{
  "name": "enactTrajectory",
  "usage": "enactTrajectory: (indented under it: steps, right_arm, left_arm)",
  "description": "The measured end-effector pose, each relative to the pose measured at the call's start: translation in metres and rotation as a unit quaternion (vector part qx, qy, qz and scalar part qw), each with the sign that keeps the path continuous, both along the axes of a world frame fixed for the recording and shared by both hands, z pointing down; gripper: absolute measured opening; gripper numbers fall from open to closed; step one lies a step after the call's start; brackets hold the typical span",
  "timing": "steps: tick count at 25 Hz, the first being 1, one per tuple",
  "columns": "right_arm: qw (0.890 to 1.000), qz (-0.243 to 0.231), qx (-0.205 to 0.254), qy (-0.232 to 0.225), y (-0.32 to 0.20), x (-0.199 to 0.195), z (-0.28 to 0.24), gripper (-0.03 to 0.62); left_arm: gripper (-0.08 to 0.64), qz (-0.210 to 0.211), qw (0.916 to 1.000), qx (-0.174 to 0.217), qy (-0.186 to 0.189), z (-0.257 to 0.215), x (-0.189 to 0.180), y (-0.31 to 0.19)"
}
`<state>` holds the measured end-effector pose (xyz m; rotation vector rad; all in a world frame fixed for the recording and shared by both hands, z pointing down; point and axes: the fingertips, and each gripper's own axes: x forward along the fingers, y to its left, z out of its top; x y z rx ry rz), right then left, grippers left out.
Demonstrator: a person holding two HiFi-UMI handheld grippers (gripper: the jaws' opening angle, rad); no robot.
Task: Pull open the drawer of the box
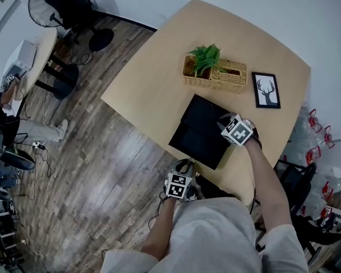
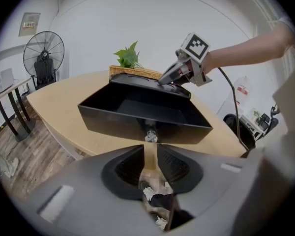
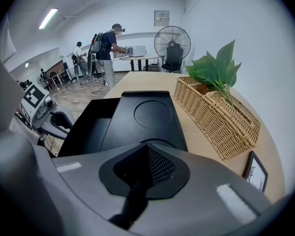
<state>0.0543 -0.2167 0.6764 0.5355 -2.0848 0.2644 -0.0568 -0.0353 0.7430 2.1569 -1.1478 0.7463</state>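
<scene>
A black box [image 1: 207, 115] lies on the pale wooden table [image 1: 153, 78]. Its drawer [image 1: 187, 142] is pulled out towards the table's near edge, and in the left gripper view the drawer [image 2: 137, 113] looks empty. A small metal knob [image 2: 151, 134] sticks out of the drawer front. My left gripper [image 2: 148, 150] is just short of that knob, its jaws a little apart with nothing between them; in the head view this left gripper [image 1: 185, 165] hangs off the table edge. My right gripper [image 3: 146, 147] is shut, tips resting on the box lid [image 3: 150, 119].
A wicker basket [image 1: 217, 75] with a green plant stands behind the box, and a framed deer picture [image 1: 266, 90] lies to its right. Wooden floor lies left of the table, with a fan [image 1: 57, 4] and a desk beyond. People stand far off in the room [image 3: 108, 48].
</scene>
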Motion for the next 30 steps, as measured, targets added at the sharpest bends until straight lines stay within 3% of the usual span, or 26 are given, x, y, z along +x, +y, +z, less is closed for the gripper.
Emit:
enactTrajectory:
  steps: [6, 11, 15, 22, 30]
  right_arm:
    - [0.999, 0.053, -0.004, -0.008, 0.005, -0.006, -0.008, 0.000]
    - [0.990, 0.092, 0.042, -0.098, 0.032, -0.027, -0.045, 0.000]
    - [0.982, 0.128, 0.054, -0.131, 0.063, -0.026, -0.058, 0.000]
    - [0.949, 0.233, 0.054, -0.208, 0.118, -0.010, -0.070, 0.000]
    - [0.918, 0.296, 0.077, -0.253, 0.170, 0.003, -0.075, 0.000]
  left_arm:
    - [0.127, -0.012, 0.9997, 0.014, -0.013, -0.006, -0.025, 0.013]
    - [0.127, -0.011, 0.9990, 0.041, -0.011, -0.034, -0.029, 0.002]
    - [0.127, -0.009, 0.9977, 0.067, -0.007, -0.054, -0.029, -0.009]
    - [0.127, -0.003, 0.9951, 0.098, 0.012, -0.093, -0.015, -0.013]
    - [0.127, 0.000, 0.9945, 0.103, 0.020, -0.102, 0.000, 0.010]
